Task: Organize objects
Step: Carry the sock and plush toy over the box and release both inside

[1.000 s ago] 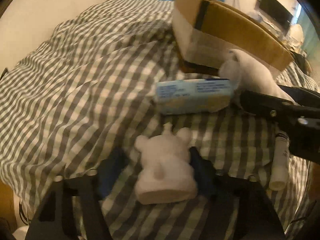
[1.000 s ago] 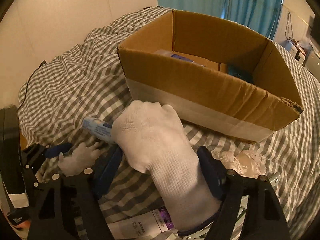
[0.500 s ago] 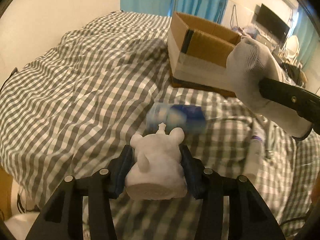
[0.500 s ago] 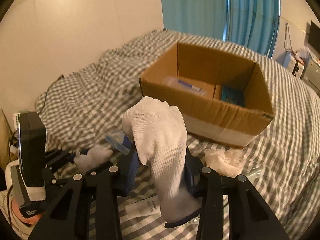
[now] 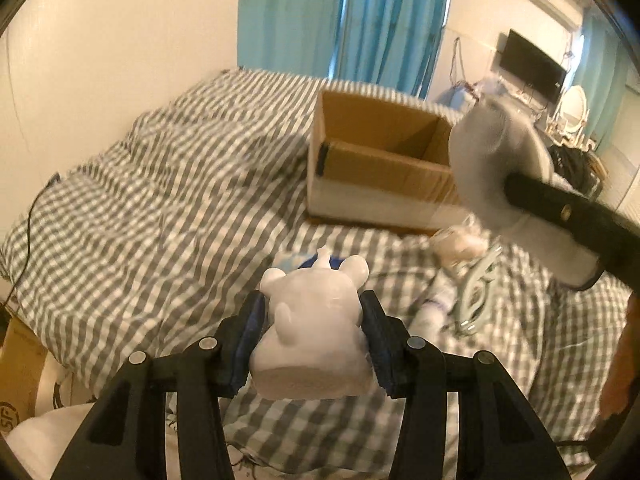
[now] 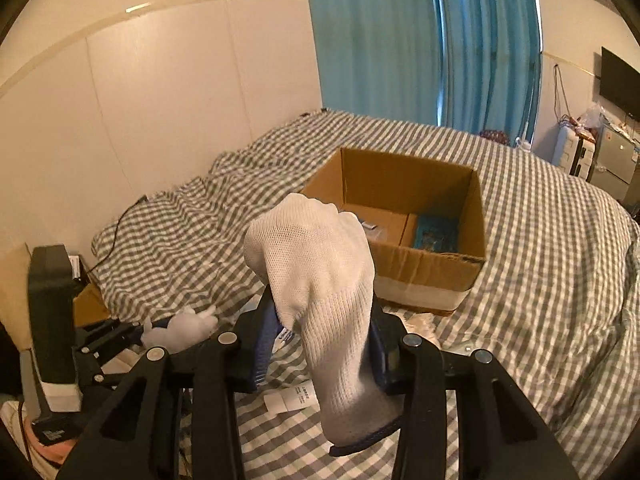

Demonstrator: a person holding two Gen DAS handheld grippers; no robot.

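Since 1 second ago I have both grippers raised well off the checked bedspread (image 5: 168, 216), and the cardboard box (image 6: 404, 248) now sits farther below. My left gripper (image 5: 312, 332) is clamped on the white animal figurine (image 5: 316, 320), held above the bedding near the bed's front edge. My right gripper (image 6: 320, 332) is clamped on the white sock (image 6: 324, 280), which hangs in the air just short of the open box
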